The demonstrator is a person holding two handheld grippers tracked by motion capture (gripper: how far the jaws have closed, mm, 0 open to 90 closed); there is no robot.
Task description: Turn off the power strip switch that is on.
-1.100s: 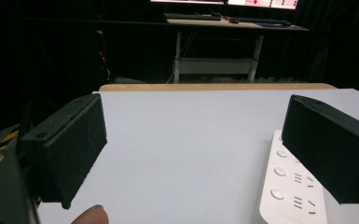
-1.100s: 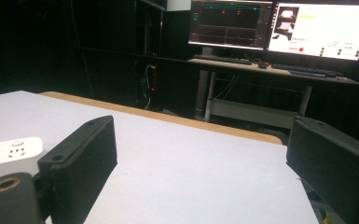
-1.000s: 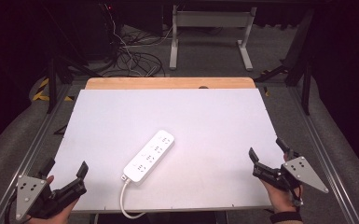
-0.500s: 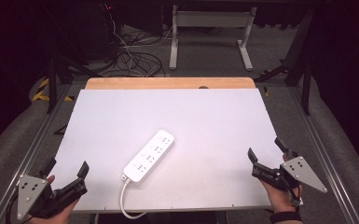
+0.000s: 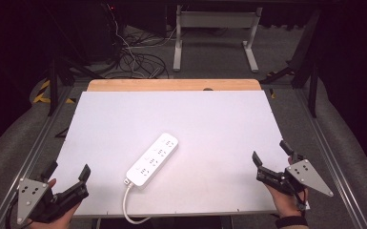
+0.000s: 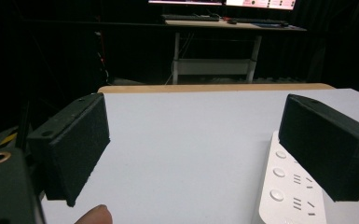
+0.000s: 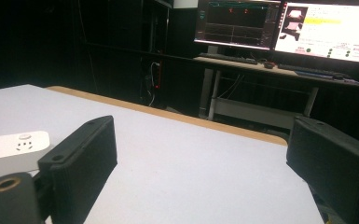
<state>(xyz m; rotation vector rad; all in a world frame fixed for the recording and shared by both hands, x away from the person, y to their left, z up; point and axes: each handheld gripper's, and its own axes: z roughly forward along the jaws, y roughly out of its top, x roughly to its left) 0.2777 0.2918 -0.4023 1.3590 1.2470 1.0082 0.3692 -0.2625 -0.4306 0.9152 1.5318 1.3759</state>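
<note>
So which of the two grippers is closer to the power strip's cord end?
The left gripper, at the near left corner. The cord leaves the power strip on that side; the right gripper is farther off.

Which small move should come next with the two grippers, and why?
Probably bring the left gripper forward toward the power strip. Both it and the right gripper are open and empty at the near table edge, and the strip lies untouched, nearer the left one.

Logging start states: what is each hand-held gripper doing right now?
Left hand-held gripper: open, holding nothing.
Right hand-held gripper: open, holding nothing.
</note>
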